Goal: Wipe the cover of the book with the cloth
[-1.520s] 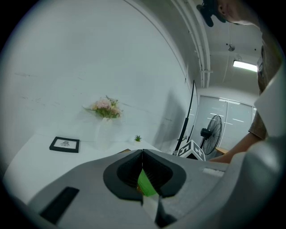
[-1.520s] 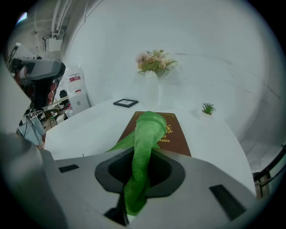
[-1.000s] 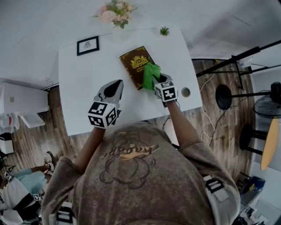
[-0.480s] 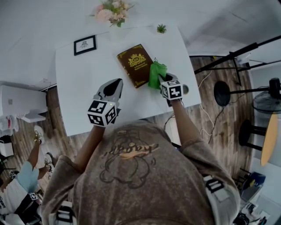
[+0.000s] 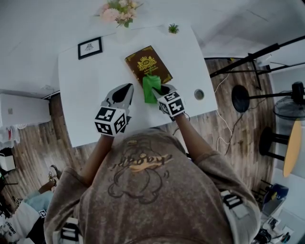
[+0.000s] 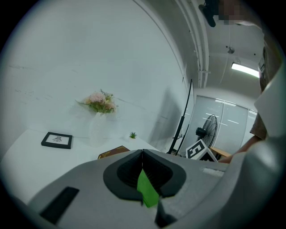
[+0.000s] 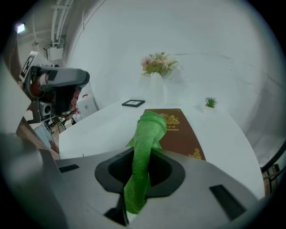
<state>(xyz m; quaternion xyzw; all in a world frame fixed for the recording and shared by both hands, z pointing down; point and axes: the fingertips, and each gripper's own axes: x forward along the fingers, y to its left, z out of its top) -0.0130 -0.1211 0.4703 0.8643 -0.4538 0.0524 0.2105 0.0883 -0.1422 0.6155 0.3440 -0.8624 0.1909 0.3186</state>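
Observation:
A brown book (image 5: pixel 148 65) with gold print lies flat toward the far side of the white table (image 5: pixel 83 100). My right gripper (image 5: pixel 160 91) is shut on a green cloth (image 5: pixel 151 88), which hangs at the book's near end. In the right gripper view the cloth (image 7: pixel 149 129) rises between the jaws of the right gripper (image 7: pixel 142 154), with the book (image 7: pixel 181 134) just beyond. My left gripper (image 5: pixel 125 91) hovers over bare table left of the cloth, its jaws meeting at the tip and empty. In its own view the left gripper (image 6: pixel 142 152) shows only a green sliver behind the tips, with the book (image 6: pixel 111 153) past them.
A framed picture (image 5: pixel 90 47), a vase of pink flowers (image 5: pixel 116 12) and a tiny green plant (image 5: pixel 173 29) stand along the table's far edge. A round hole (image 5: pixel 199 94) sits near the right edge. Black stands (image 5: pixel 248 59) and a fan are on the floor to the right.
My right gripper has carried the cloth left and nearer, from the book's right edge to its near end. The left gripper has stayed put.

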